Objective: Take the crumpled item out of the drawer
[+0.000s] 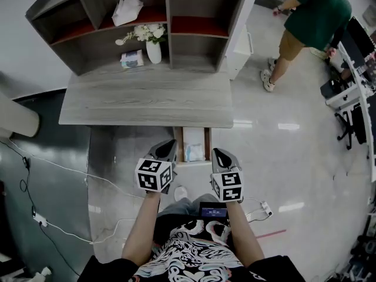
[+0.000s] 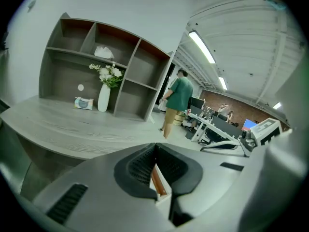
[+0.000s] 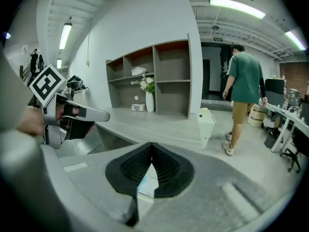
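Crumpled item (image 1: 194, 153) lies in the open drawer (image 1: 207, 143) at the person's 12 o'clock; left gripper (image 1: 171, 143) at its 9 and right gripper (image 1: 217, 152) at its 3 hover empty, jaws pressed together, likely poised to reach in.

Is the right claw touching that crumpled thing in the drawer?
Apart. The head view shows a clear gap between the right claw and the crumpled item.

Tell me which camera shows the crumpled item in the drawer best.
The head view: it looks straight down into the open drawer, where the crumpled item lies uncovered. The right gripper view catches only a pale sliver of it; the left gripper view shows just the drawer's wooden wall.
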`<state>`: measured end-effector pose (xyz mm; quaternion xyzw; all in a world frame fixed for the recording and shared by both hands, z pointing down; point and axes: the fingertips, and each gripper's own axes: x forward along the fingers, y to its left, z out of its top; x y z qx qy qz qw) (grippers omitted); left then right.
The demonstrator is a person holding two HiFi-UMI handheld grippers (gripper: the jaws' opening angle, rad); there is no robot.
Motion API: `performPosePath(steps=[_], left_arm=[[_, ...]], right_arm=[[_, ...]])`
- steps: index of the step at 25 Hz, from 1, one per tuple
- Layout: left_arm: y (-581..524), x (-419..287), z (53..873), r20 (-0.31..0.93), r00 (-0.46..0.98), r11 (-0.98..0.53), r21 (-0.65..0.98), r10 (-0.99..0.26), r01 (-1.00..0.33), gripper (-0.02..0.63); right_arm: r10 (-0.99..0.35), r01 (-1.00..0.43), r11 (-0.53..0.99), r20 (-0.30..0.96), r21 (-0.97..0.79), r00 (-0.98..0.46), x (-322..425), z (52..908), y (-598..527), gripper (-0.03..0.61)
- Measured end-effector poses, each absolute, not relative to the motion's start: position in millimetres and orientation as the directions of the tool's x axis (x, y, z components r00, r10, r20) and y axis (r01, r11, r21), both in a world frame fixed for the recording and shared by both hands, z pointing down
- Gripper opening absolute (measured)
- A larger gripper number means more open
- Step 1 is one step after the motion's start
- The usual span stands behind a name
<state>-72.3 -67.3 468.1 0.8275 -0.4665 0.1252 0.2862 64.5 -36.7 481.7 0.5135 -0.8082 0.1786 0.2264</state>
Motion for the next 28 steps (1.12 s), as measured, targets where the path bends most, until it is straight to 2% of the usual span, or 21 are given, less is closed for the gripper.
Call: performPosePath(steps=[12,16,21,28], left_arm=[[-75.1,-68.4,482.5,0.49,0.52,-0.374,0.369,-0.699,-0.851,0.007],[-72.4,-65.9,490.1,0.499,0.518,-0.372,0.367,-0.695,-0.852,0.008],[-75.3,-65.7,506.1,0.522,0.511,-0.366,0.361,-0.683,-0.858,0.008],[-77.0,-61.4,530.4,0.563,0.522,-0.379,0.36,-0.641,-0.853,0.006]], right_arm=[[-0.658,-0.873,0.48,0.62,-0.09,-0.426,58.5,507.2,-21.8,0.005],[-0.672,-0.883,0.452,0.602,-0.126,-0.43,63.0,512.0,-27.7,0.005],[-0.65,-0.873,0.483,0.642,-0.065,-0.408,64.7,523.4,-32.2,0.006],[-0.641,-0.871,0.484,0.646,-0.079,-0.415,67.5,533.4,-35.9,0.005]])
